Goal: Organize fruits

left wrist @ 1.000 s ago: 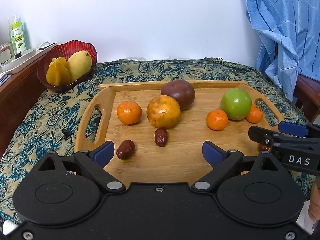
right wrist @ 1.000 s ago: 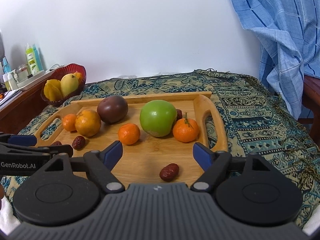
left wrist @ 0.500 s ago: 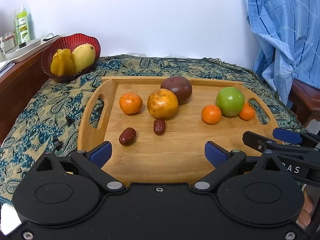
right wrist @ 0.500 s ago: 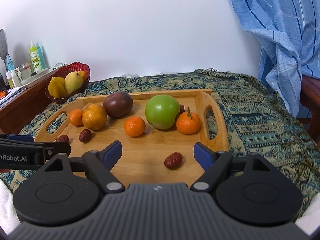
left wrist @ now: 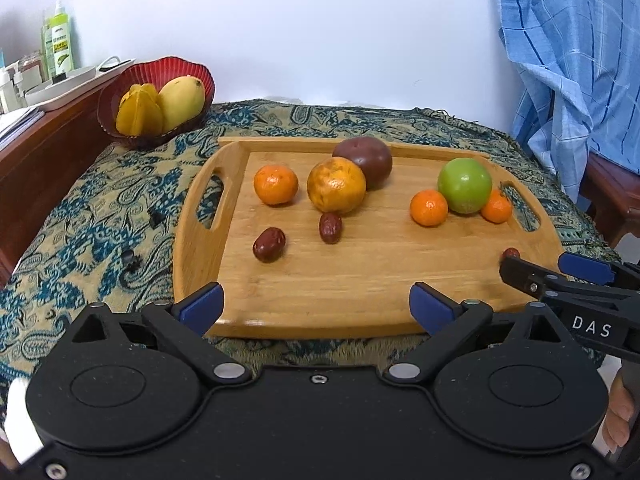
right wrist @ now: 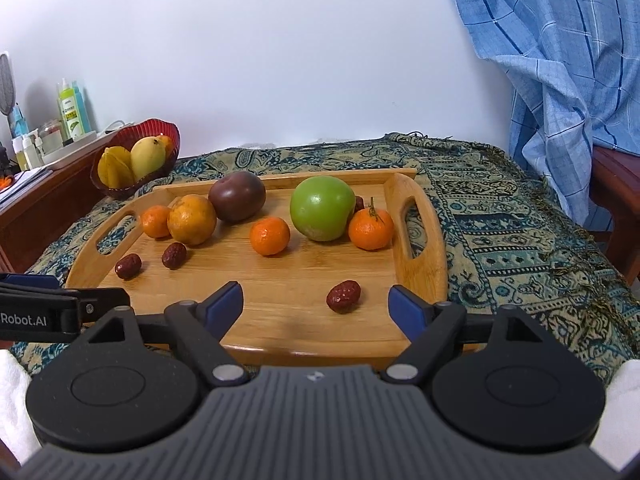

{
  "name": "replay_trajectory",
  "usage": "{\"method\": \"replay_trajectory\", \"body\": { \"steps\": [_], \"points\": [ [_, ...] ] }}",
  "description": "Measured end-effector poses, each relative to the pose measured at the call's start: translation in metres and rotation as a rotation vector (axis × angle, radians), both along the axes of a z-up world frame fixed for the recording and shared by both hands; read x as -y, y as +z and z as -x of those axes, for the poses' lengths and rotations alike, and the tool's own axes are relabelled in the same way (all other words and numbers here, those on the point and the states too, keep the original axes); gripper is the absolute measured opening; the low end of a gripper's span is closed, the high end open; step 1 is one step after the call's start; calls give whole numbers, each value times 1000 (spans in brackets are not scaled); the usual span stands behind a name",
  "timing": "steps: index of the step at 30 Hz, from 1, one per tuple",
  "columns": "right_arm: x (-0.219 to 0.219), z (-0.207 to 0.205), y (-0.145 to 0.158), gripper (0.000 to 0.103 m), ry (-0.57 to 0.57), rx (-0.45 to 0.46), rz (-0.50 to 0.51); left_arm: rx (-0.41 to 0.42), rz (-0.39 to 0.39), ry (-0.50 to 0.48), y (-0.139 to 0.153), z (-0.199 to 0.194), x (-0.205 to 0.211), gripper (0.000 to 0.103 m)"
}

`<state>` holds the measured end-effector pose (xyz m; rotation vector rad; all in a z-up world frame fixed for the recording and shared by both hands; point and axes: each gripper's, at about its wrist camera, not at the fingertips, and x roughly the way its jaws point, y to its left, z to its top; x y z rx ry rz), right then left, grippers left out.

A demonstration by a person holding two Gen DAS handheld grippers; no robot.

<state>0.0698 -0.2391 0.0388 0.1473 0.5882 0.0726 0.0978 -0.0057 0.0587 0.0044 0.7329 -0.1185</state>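
A wooden tray (left wrist: 360,280) (right wrist: 280,320) lies on a patterned cloth. On it sit a green apple (left wrist: 464,185) (right wrist: 322,208), a dark purple fruit (left wrist: 366,160) (right wrist: 237,196), a large orange (left wrist: 336,185) (right wrist: 191,219), three small mandarins (left wrist: 276,184) (left wrist: 429,208) (right wrist: 371,229), and several red dates (left wrist: 269,244) (right wrist: 343,296). My left gripper (left wrist: 316,306) is open over the tray's near edge, holding nothing. My right gripper (right wrist: 316,306) is open too, just short of one date. Each gripper shows at the edge of the other's view.
A red bowl (left wrist: 160,76) (right wrist: 132,148) with a mango and a starfruit stands at the back left beside a wooden shelf with bottles (left wrist: 58,46). A blue checked cloth (left wrist: 572,60) hangs over a chair at the right.
Both grippers have drawn back a little toward the tray's near edge, so the fruit looks farther off. Their jaws stay wide and no fruit has moved.
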Motion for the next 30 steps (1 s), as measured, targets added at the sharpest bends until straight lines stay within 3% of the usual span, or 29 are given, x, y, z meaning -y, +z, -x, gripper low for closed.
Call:
{"method": "replay_trajectory", "body": {
  "steps": [8,30],
  "points": [
    [-1,10,-1,89,-11,-16,-26,-7,-2,7,-2,14,-7,99],
    [-19,34,-18,94,21,-60,22,-58,-39,18,-22,29,-8,99]
  ]
}}
